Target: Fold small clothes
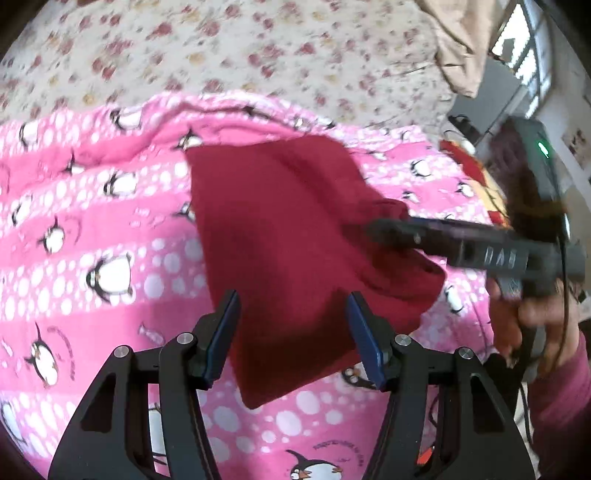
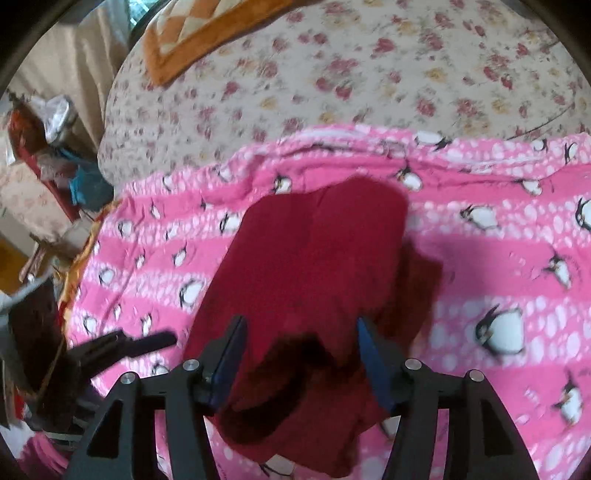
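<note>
A dark red garment (image 1: 295, 221) lies folded on a pink penguin blanket (image 1: 92, 221). My left gripper (image 1: 292, 295) hovers over the garment's near edge with its jaws open; the cloth shows between the blue pads (image 1: 221, 332) without being pinched. In the right wrist view the red garment (image 2: 314, 258) fills the middle, and my right gripper (image 2: 301, 320) stands open above its near part, which is rumpled. From the left wrist view the right gripper (image 1: 380, 230) reaches in over the garment's right side. The left gripper (image 2: 162, 339) shows at the lower left, beside the garment.
The pink blanket (image 2: 498, 258) lies on a floral bedsheet (image 1: 258, 55). An orange patterned cushion (image 2: 192, 33) sits at the bed's far corner. Clutter (image 2: 48, 155) is piled off the bed's left side. A hand in a pink sleeve (image 1: 554, 369) holds the right gripper.
</note>
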Demonstrator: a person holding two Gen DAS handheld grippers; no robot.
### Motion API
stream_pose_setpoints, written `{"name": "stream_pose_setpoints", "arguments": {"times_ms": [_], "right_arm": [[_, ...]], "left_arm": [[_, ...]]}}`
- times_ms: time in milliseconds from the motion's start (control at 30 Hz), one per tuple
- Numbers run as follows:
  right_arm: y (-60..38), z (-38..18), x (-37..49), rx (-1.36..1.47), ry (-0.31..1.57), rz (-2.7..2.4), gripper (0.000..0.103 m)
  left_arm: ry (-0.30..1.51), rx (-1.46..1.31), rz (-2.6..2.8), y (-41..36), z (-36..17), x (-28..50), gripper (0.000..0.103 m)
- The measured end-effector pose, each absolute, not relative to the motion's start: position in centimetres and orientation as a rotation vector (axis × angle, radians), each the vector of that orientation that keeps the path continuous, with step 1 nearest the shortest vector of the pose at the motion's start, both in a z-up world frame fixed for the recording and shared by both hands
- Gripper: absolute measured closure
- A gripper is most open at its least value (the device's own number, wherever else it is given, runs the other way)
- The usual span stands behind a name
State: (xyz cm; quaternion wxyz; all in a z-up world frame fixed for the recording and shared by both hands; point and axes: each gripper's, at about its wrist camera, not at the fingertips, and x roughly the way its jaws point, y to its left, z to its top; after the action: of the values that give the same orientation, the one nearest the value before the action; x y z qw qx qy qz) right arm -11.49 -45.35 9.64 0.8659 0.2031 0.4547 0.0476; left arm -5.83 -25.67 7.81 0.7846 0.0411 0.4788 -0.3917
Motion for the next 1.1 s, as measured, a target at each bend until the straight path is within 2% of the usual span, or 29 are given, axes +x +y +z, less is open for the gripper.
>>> {"name": "stream_pose_setpoints", "arguments": {"times_ms": [67, 133, 200, 300, 433, 600, 667, 867, 1100], "right_arm": [[-44.3, 8.7, -12.4, 0.348, 0.958, 0.057, 0.073], [-44.5, 7.7, -14.4, 0.328, 0.962, 0.032, 0.083], [-45.5, 6.6, -15.7, 0.371, 0.975, 0.036, 0.088], [-46.7, 5.3, -16.9, 0.435, 0.984, 0.037, 0.089], [-47.7, 7.0, -17.6, 0.514, 0.947, 0.019, 0.089], [-47.7, 10.1, -17.1, 0.491, 0.853, -0.042, 0.078], [-46.8, 10.6, -15.6, 0.468, 0.845, -0.024, 0.070], [-45.1, 8.4, -11.5, 0.349, 0.893, -0.081, 0.070], [-46.4, 5.6, -13.5, 0.351, 0.927, -0.120, 0.071]], "left_arm": [[1.048, 0.088, -0.845, -25.5, 6.8, -6.1, 0.044], [1.042, 0.098, -0.851, -25.2, 6.7, -6.9, 0.044], [1.046, 0.111, -0.841, -25.2, 6.3, -7.2, 0.044], [1.038, 0.110, -0.813, -25.3, 6.2, -7.1, 0.044], [1.016, 0.100, -0.787, -25.5, 6.5, -6.8, 0.044], [1.013, 0.120, -0.762, -26.2, 6.0, -6.7, 0.044], [1.004, 0.127, -0.751, -26.4, 6.0, -6.8, 0.042], [0.984, 0.158, -0.731, -26.8, 5.6, -7.2, 0.041], [0.973, 0.177, -0.730, -27.0, 5.4, -7.6, 0.041]]}}
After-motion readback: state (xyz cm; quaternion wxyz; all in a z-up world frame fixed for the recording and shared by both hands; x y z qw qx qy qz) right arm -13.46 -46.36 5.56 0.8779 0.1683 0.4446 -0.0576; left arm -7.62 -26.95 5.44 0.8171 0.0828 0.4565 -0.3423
